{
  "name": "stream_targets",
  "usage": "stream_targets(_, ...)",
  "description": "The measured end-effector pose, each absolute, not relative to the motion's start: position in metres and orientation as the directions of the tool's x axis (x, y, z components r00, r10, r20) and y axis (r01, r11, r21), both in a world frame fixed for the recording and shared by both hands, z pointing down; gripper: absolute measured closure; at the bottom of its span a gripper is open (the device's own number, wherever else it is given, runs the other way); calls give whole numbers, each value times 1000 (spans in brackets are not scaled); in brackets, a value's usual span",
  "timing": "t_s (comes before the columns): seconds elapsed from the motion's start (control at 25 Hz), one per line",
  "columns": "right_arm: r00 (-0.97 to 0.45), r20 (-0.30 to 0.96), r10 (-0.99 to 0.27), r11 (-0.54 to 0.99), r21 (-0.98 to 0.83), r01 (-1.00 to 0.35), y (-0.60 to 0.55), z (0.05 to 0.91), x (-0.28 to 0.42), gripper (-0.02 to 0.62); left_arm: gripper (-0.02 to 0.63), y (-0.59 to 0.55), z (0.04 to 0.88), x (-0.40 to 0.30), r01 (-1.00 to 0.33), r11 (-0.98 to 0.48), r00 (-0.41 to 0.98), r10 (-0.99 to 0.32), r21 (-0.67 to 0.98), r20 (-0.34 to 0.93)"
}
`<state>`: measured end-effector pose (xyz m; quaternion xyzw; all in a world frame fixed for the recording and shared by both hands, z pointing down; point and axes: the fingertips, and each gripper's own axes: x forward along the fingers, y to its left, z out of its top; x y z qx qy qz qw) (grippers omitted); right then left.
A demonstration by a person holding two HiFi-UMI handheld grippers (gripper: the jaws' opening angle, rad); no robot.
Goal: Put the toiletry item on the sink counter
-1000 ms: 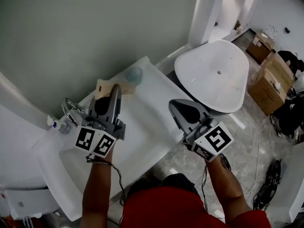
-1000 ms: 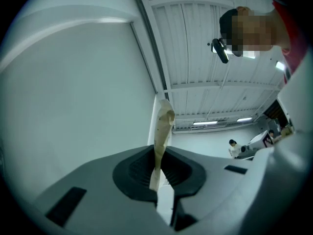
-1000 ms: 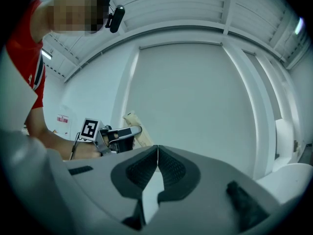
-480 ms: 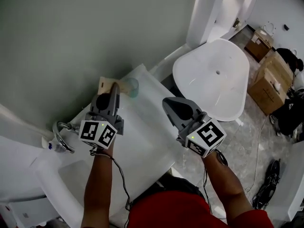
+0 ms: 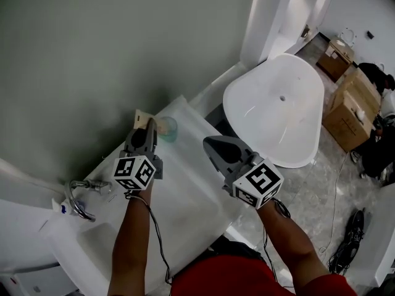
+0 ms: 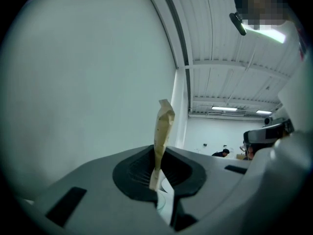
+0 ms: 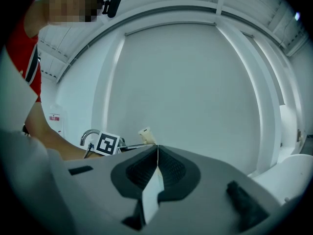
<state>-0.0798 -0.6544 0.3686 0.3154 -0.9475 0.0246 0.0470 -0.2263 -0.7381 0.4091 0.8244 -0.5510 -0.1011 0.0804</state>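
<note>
A flat tan packet, the toiletry item, stands upright between the jaws of my left gripper, which is shut on it. It is held close to the grey wall over the back of the white sink counter. In the left gripper view the packet sticks up out of the left gripper. My right gripper hovers over the counter's front right part, shut, with nothing in it. In the right gripper view that gripper has its pads pressed together, and the packet shows beyond them.
A pale teal round item sits on the counter just right of the packet. A chrome faucet stands at the left over the basin. A white bathtub lies beyond the counter's end, with cardboard boxes on the floor past it.
Both grippers have moved along the counter away from the faucet and toward the wall. The left one has sunk with the packet still in its jaws. The right stays shut.
</note>
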Motion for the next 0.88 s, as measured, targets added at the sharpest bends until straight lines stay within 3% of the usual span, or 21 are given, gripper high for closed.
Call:
stream_targets(0.64, -785, 151, -601, 791, -30, -611, -657, 386, -64, 568, 563, -765, 471, -206, -883, -408, 434, -898, 232, 74)
stream_targets(0.88, -781, 159, -604, 786, -41, -617, -657, 393, -60, 567, 415, -758, 474, -207, -874, -429, 454, -888, 228, 71)
